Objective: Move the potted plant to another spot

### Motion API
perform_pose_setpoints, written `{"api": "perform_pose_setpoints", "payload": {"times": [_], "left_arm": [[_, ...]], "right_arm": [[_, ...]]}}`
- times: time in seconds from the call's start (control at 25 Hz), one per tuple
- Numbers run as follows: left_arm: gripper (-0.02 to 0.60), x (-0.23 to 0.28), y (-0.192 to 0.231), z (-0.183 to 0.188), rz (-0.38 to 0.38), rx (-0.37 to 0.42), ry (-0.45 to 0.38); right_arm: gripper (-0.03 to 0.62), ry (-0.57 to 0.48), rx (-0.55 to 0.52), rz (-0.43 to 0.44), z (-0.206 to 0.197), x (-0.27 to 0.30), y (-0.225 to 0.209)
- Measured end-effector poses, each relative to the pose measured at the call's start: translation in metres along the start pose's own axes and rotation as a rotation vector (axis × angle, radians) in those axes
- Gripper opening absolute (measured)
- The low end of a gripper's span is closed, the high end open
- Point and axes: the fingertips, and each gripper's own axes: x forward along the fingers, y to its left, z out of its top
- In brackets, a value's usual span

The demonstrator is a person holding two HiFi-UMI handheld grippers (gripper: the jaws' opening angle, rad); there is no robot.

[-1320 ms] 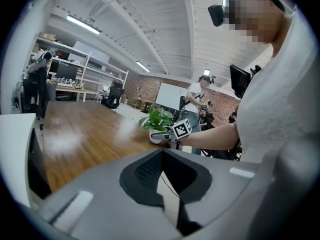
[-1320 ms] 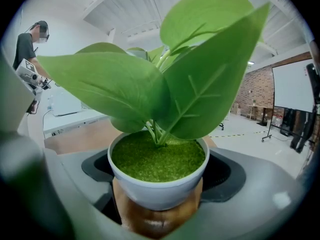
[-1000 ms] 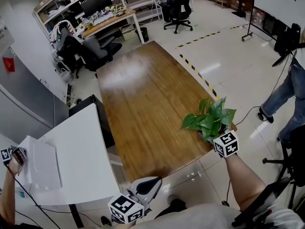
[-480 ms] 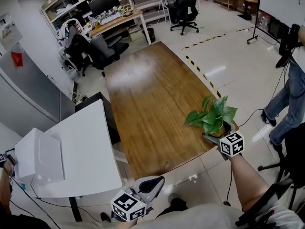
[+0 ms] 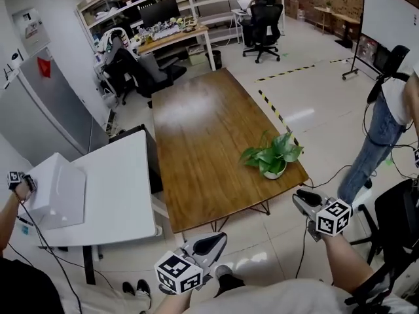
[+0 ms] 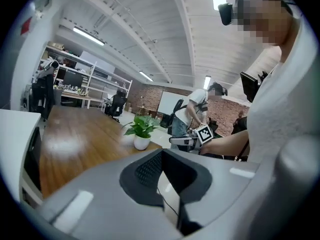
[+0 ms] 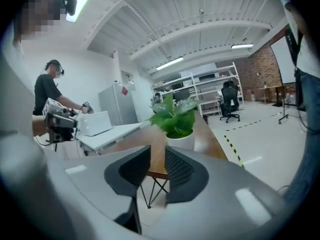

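The potted plant (image 5: 272,159) stands upright in its white pot on the wooden table (image 5: 196,136), near the table's near right corner and a little in from the edge, so it rests on its own base with nothing touching it; judged from that, it has been set down at its spot and let go. The right gripper (image 5: 304,200) hangs well apart from it, off the table edge and over the floor, pointing roughly at the pot; its jaws have just been closing and now stand only a narrow slit apart with nothing between them, which fits a tool that is finished with its load. The left gripper (image 5: 216,242) is held low in front of the person's body, jaws together and empty, taking no part in the work. The rest of the wooden top is bare, so the plant could be shifted along it freely, though the closeness of the corner leaves little margin on that side. Beside the wooden table stands a white table (image 5: 124,195) bearing a white box (image 5: 59,188), where another person's hand (image 5: 16,183) reaches in. On the right a person in jeans (image 5: 376,136) stands near the plant's corner, and striped tape (image 5: 275,110) runs along the floor there; office chairs (image 5: 265,21) sit well beyond the far end
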Motion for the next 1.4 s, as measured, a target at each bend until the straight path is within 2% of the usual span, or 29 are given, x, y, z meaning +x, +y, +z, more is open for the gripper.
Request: {"api": "perform_pose_setpoints", "payload": {"times": [0.12, 0.28, 0.44, 0.56, 0.72, 0.92, 1.04, 1.2, 1.4], "left_arm": [[-0.011, 0.005, -0.045, 0.001, 0.006, 0.008, -0.040], [-0.011, 0.010, -0.105, -0.009, 0.025, 0.018, -0.076], [-0.011, 0.015, -0.158, -0.018, 0.045, 0.027, -0.080], [-0.011, 0.013, -0.193, -0.018, 0.052, 0.037, -0.063], [-0.011, -0.001, -0.226, -0.016, 0.068, 0.045, -0.050], [-0.011, -0.016, -0.252, -0.022, 0.068, 0.037, -0.031], [-0.011, -0.032, -0.264, -0.028, 0.067, 0.032, -0.029], [-0.011, -0.064, -0.273, -0.034, 0.068, 0.039, -0.037], [-0.011, -0.103, -0.279, -0.042, 0.066, 0.055, -0.031]], "right_arm": [[0.008, -0.037, -0.018, 0.105, 0.021, -0.041, 0.036], [0.006, -0.050, -0.043, 0.272, 0.033, -0.096, 0.089], [0.031, 0.057, -0.146, 0.442, 0.015, -0.139, 0.135], [0.027, 0.083, -0.184, 0.520, 0.014, -0.172, 0.166], [0.006, 0.094, -0.191, 0.563, 0.008, -0.206, 0.205], [0.006, 0.111, -0.127, 0.639, 0.000, -0.231, 0.248], [0.006, 0.133, -0.146, 0.668, -0.009, -0.241, 0.277], [0.006, 0.150, -0.178, 0.657, -0.016, -0.249, 0.313], [0.006, 0.128, -0.169, 0.585, -0.016, -0.250, 0.346]]}}
